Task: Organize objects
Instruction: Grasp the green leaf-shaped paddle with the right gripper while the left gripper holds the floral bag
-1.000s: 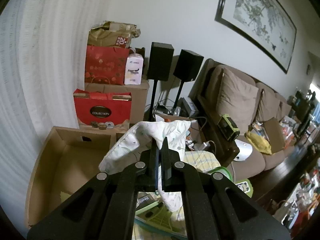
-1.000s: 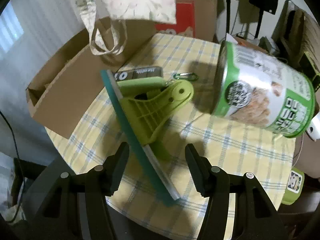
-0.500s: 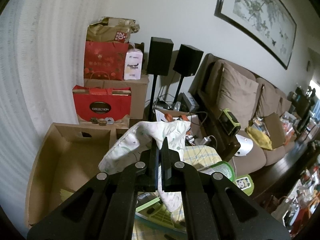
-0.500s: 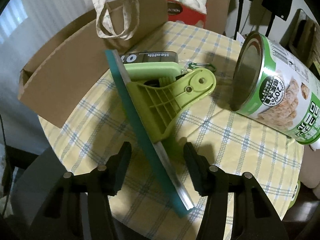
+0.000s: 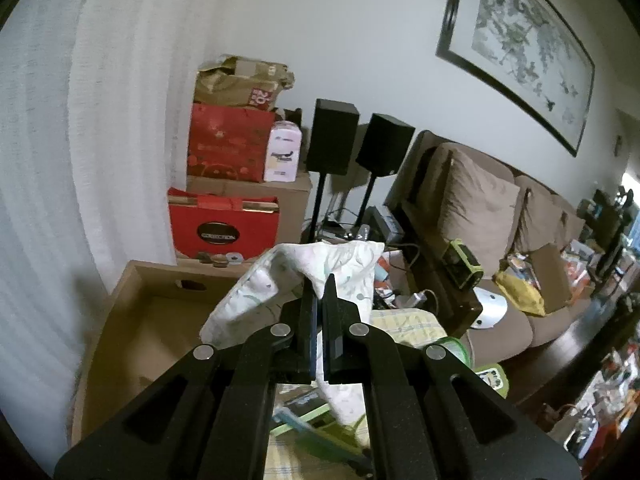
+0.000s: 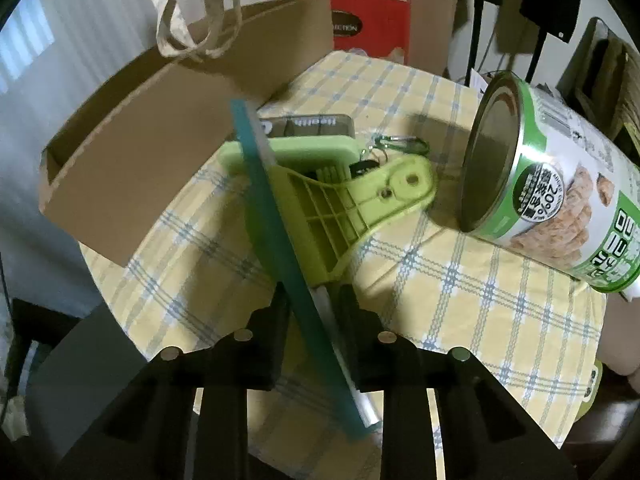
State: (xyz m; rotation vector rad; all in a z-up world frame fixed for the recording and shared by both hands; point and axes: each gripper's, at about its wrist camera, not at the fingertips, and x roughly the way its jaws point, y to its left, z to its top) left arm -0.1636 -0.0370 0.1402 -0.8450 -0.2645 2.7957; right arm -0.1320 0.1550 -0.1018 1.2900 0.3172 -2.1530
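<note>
My left tool (image 5: 319,300) pinches the floral cloth bag (image 5: 304,276) aloft; my right tool (image 6: 316,312) has just been closing on the squeegee (image 6: 296,216) blade on the counter (image 6: 460,300) — I'd confirm grip, then lift level toward the cardboard box (image 6: 160,148).

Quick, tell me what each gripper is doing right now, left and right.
Left gripper: shut on the white floral cloth bag.
Right gripper: jaws have just been closing, now shut on the teal blade of the lime-green plastic squeegee.
</note>
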